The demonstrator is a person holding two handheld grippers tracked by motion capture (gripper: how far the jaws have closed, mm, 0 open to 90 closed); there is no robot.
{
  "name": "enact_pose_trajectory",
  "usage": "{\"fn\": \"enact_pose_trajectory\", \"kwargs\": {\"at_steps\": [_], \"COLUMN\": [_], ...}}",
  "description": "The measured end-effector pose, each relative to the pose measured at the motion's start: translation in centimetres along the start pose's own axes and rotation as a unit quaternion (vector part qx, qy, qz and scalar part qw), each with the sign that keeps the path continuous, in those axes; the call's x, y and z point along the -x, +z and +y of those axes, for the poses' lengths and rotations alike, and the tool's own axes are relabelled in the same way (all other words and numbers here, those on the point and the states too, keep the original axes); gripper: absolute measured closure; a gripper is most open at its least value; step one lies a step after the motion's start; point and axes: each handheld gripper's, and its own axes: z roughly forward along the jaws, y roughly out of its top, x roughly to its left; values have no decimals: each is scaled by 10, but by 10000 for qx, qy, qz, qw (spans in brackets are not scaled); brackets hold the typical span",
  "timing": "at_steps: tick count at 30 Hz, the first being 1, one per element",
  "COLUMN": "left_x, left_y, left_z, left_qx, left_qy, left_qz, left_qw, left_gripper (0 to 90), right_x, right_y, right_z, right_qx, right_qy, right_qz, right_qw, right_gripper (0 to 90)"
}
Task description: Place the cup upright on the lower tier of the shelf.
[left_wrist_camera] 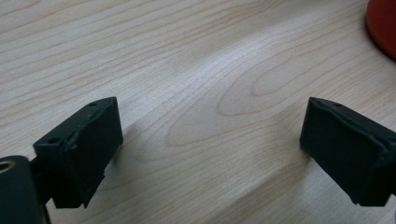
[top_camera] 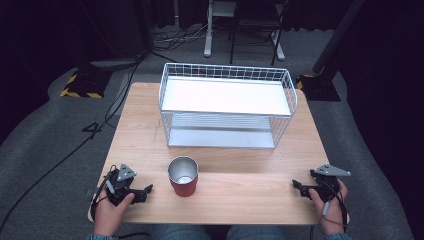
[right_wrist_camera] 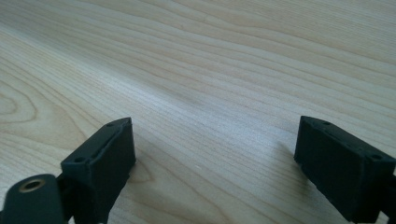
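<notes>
A red cup [top_camera: 183,176] with a shiny metal inside stands upright near the table's front middle. Its red side shows at the top right corner of the left gripper view as the cup [left_wrist_camera: 384,25]. My left gripper [top_camera: 146,192] rests low over the wood at the front left, jaws wide apart and empty, pointing toward the cup. In its own view the left gripper [left_wrist_camera: 210,140] frames bare wood. My right gripper [top_camera: 298,187] sits at the front right, open and empty, and the right gripper [right_wrist_camera: 215,154] also frames bare wood.
A white wire basket rack [top_camera: 227,106] with a flat white top shelf stands at the back middle of the wooden table [top_camera: 150,130]. Beyond the table lie grey floor, cables, stand legs and a yellow-black striped base [top_camera: 80,85].
</notes>
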Motion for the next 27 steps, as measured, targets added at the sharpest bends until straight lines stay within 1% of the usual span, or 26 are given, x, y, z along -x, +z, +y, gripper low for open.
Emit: {"fn": "enact_pose_trajectory", "kwargs": {"at_steps": [1,3,4,5,6,8,9,10,11,12,13,14,15,17,18,19,20,21,22,24,26,27], "left_x": [1,1,1,1,1,1,1,2,0,0,-1,-3,-3,-5,-6,-6,-7,-7,-7,-7,-5,-4], "left_y": [0,-1,-1,-1,-1,-1,-1,-3,-4,-4,-6,-7,-7,-12,-15,-15,-21,-21,-25,-31,-36,-41], "left_z": [0,-1,-1,-1,-1,-1,-1,-2,-2,-2,-2,-2,-3,-3,-4,-4,-5,-5,-6,-8,-11,-12], "left_qx": [-1,6,4,4,5,13,23,58,89,89,106,159,207,415,530,530,761,761,891,1066,1251,1339], "left_qy": [-35,-27,-36,-34,-18,-27,-18,-87,-62,-62,-82,-132,-202,-175,-117,-117,-202,-202,-193,-211,-272,-262], "left_qz": [10,47,56,56,44,39,47,38,2,2,-89,-186,-200,-211,-210,-210,-302,-302,-337,-420,-451,-445], "left_qw": [10000,10000,10000,10000,10000,10000,10000,9999,9999,9999,9999,9996,9994,9988,9983,9983,9964,9964,9953,9932,9907,9896], "left_gripper": [57,59,60,60,60,65,71,90,116,157,157,164,154,156,156,156,156,155,155,155,154,154], "right_x": [0,0,-2,-2,-4,-5,-5,-3,-2,-2,0,0,0,0,0,0,0,0,0,0,0,0], "right_y": [0,0,-1,-1,-1,-2,-1,-1,-1,-1,0,0,0,0,0,0,0,0,0,0,0,0], "right_z": [0,0,0,0,-1,-1,-1,0,0,0,0,0,0,0,0,0,0,0,0,0,0,0], "right_qx": [3,1,34,34,68,90,67,47,29,29,6,5,5,5,6,6,5,5,5,5,6,6], "right_qy": [-1,-6,-61,-61,-142,-176,-137,-90,-36,-36,0,3,3,4,4,4,4,4,4,2,2,0], "right_qz": [0,-6,-68,-68,-139,-184,-147,-97,-52,-52,-1,6,6,6,7,7,6,6,5,4,4,3], "right_qw": [10000,10000,10000,10000,9998,9996,9998,9999,10000,10000,10000,10000,10000,10000,10000,10000,10000,10000,10000,10000,10000,10000], "right_gripper": [127,129,130,130,131,131,131,134,137,137,135,135,135,136,135,135,135,135,135,135,135,135]}}
